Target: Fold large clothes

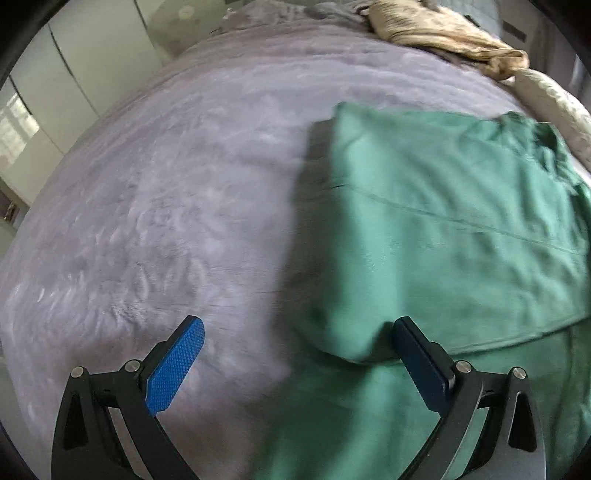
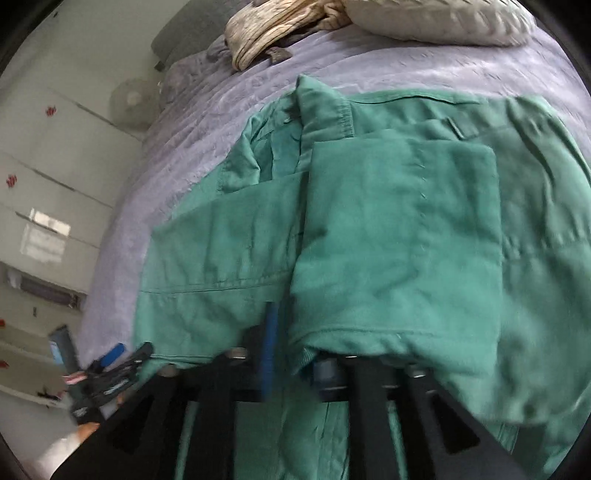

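A large green garment (image 1: 443, 229) lies partly folded on the grey bedspread (image 1: 166, 184). My left gripper (image 1: 299, 332) is open and empty, its blue pads (image 1: 173, 365) wide apart over the garment's left edge. In the right wrist view the garment (image 2: 388, 229) shows its collar at the top and a folded panel on top. My right gripper (image 2: 295, 339) is nearly closed, with a fold of the green cloth draped over its right finger and between the pads (image 2: 267, 350). The left gripper (image 2: 110, 365) shows at the lower left there.
A beige crumpled cloth (image 1: 443, 33) and a pale pillow (image 2: 436, 18) lie at the head of the bed. White cupboard doors (image 2: 48, 177) stand to the left of the bed. A fan (image 2: 131, 101) stands by the bed corner.
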{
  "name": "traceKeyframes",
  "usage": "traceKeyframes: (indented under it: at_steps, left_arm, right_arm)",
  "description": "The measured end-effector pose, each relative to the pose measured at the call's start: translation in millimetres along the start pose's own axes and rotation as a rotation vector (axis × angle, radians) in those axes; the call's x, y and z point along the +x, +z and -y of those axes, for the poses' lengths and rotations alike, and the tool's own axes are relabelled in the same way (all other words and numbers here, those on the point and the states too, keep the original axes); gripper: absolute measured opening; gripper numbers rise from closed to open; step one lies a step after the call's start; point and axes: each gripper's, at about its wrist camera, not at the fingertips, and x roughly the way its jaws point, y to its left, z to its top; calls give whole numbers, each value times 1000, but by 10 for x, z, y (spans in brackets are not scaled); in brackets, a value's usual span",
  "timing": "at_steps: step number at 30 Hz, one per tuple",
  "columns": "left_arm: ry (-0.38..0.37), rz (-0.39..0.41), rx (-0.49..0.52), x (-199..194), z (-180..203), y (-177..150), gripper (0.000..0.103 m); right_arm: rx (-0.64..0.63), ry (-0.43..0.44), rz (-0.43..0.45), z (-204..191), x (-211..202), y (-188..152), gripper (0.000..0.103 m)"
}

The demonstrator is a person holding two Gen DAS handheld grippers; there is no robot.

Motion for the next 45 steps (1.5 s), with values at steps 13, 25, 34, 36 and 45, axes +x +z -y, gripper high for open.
traceKeyframes:
  at_steps: [13,25,34,36,45]
  left_arm:
    - [-103,74,44,-384,-60,214,102]
    - [-179,43,23,-345,209,212,102]
    - [-265,73,103,-508,693,266,102]
    - [-278,74,121,-528,808,253,102]
    - [-297,27,136,-529,954,30,102]
  right_arm:
    - [178,0,223,-94,-358,181,5]
    - [-470,-228,-163,-1177,797,-337,59]
    - [-80,-27,-14,-449,91,-74,63]
    - [97,67,19,-184,60,42,62]
    - [275,415,-91,-280,686,325,20]
